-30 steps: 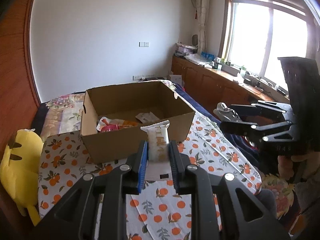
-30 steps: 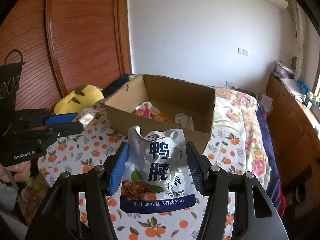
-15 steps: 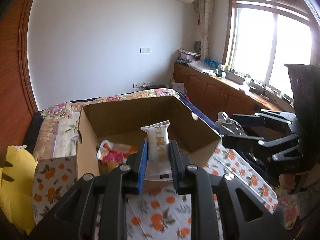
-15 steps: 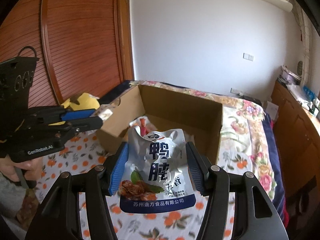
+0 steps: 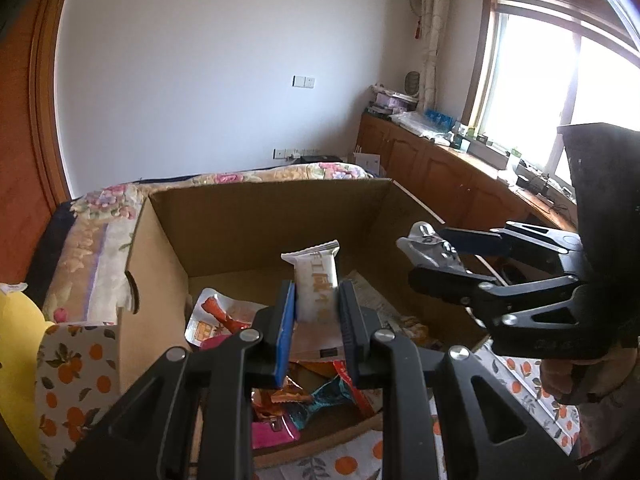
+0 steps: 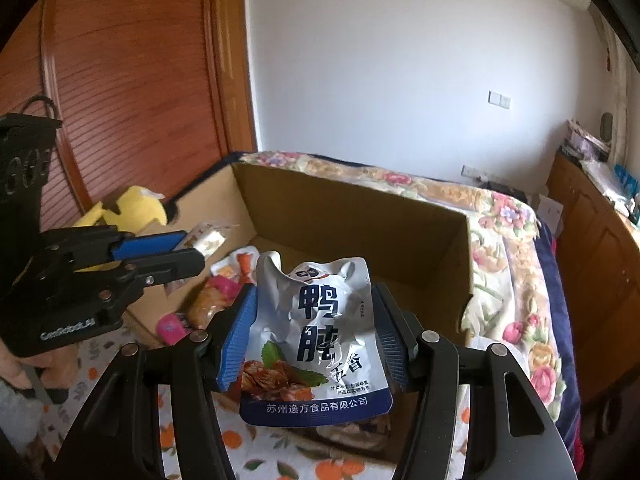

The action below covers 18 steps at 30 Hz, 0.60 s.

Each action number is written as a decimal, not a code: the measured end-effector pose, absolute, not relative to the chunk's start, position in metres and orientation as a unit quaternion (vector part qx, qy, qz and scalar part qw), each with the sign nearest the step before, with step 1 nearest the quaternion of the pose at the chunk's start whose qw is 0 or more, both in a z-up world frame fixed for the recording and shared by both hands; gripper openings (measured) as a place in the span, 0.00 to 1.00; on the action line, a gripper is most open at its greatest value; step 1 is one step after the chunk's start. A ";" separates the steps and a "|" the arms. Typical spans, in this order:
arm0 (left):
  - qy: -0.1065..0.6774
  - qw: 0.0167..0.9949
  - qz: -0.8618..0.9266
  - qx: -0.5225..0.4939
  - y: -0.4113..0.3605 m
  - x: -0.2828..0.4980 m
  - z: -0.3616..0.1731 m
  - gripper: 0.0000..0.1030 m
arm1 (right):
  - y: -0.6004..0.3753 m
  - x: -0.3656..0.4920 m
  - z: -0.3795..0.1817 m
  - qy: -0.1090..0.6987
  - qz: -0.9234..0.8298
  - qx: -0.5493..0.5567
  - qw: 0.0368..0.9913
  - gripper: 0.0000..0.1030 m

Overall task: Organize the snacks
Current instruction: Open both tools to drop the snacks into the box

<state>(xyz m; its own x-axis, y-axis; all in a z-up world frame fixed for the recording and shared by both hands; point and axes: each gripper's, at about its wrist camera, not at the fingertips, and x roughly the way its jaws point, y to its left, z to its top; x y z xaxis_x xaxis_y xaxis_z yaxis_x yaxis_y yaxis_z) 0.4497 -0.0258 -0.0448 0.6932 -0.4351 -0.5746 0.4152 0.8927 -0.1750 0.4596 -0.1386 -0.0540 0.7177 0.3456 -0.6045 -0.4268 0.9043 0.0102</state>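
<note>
An open cardboard box (image 5: 260, 216) stands on the bed and holds several snack packets (image 5: 224, 320); it also shows in the right wrist view (image 6: 360, 216). My left gripper (image 5: 316, 312) is shut on a white snack bar (image 5: 318, 280) and holds it over the box's near part. It also shows in the right wrist view (image 6: 188, 248). My right gripper (image 6: 312, 328) is shut on a silver and blue snack pouch (image 6: 316, 336) over the box's near right edge. It also shows in the left wrist view (image 5: 436, 256), at the box's right wall.
The bed has an orange-print sheet (image 5: 68, 372) in front and a floral blanket (image 6: 508, 224) behind the box. A yellow plush toy (image 6: 132, 208) lies left of the box. Wooden cabinets (image 5: 440, 168) run under the window on the right. A wooden wardrobe (image 6: 132, 80) stands on the left.
Both grippers have moved forward and over the box with their snacks still held. The box now fills more of both views.
</note>
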 end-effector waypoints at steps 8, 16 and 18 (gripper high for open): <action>0.327 0.918 -0.224 -0.009 -0.027 0.456 -0.057 0.20 | -0.129 0.473 -0.075 0.334 0.200 -0.070 0.918 0.57; 0.340 0.915 -0.217 0.000 -0.029 0.457 -0.062 0.23 | -0.123 0.480 -0.086 0.350 0.196 -0.075 0.913 0.57; 0.341 0.915 -0.216 -0.001 -0.028 0.456 -0.061 0.24 | -0.122 0.481 -0.087 0.353 0.195 -0.075 0.912 0.58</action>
<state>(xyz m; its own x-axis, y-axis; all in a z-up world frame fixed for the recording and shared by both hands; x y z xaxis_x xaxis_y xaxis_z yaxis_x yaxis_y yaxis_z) 0.4558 -0.0283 -0.0610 0.6747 -0.3955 -0.6232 0.3947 0.9068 -0.1482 0.4812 -0.1222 -0.0866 0.6742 0.3024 -0.6738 -0.4082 0.9129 0.0013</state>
